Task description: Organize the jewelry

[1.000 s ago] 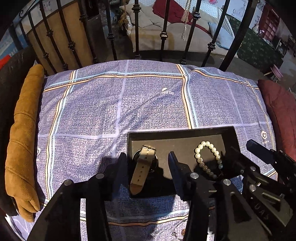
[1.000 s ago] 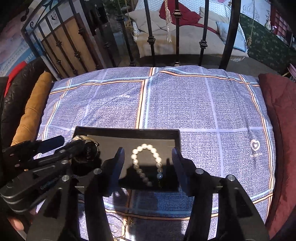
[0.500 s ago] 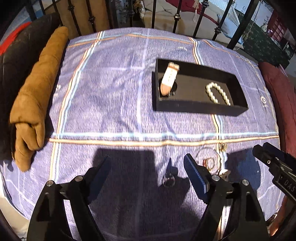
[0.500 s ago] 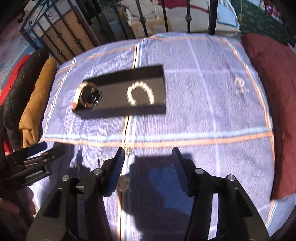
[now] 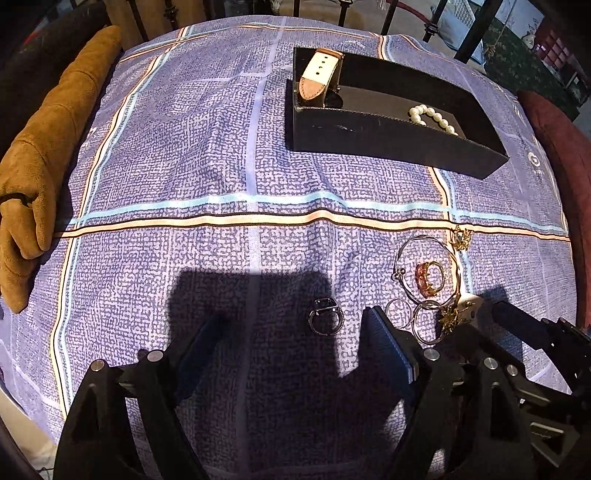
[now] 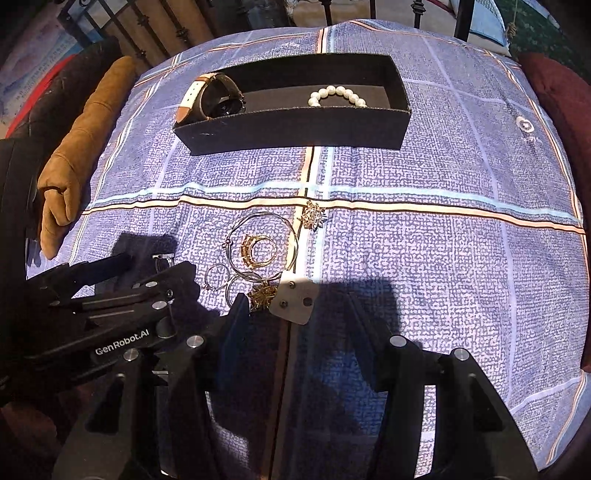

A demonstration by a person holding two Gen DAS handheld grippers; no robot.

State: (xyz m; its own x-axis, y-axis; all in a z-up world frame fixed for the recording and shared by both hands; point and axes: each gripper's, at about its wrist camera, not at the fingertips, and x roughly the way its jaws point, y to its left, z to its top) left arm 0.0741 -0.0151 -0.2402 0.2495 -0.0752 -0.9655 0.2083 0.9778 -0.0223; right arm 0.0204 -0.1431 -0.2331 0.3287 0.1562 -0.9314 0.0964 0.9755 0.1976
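Observation:
A black tray [image 5: 388, 142] [image 6: 295, 127] lies at the far side of the blue checked cloth. It holds a tan-strapped watch [image 5: 317, 79] [image 6: 210, 98] and a pearl bracelet [image 5: 434, 118] [image 6: 338, 94]. Loose jewelry lies nearer: a dark-stone ring [image 5: 325, 315], a wire bangle [image 6: 262, 245], a gold ring [image 5: 428, 278] [image 6: 256, 251], small hoops [image 6: 218, 277], gold flower pieces [image 6: 313, 216] and a pale earring card [image 6: 293, 299]. My left gripper [image 5: 291, 332] is open and empty around the dark-stone ring. My right gripper [image 6: 295, 310] is open and empty around the card.
A tan suede garment [image 5: 40, 155] lies along the left edge of the cloth. A dark red cushion [image 6: 557, 107] lies at the right edge. A black iron railing [image 6: 461, 18] stands behind the surface.
Both grippers have pulled back from the tray toward the near edge and dropped lower over the loose jewelry. The watch and pearl bracelet stay in the tray.

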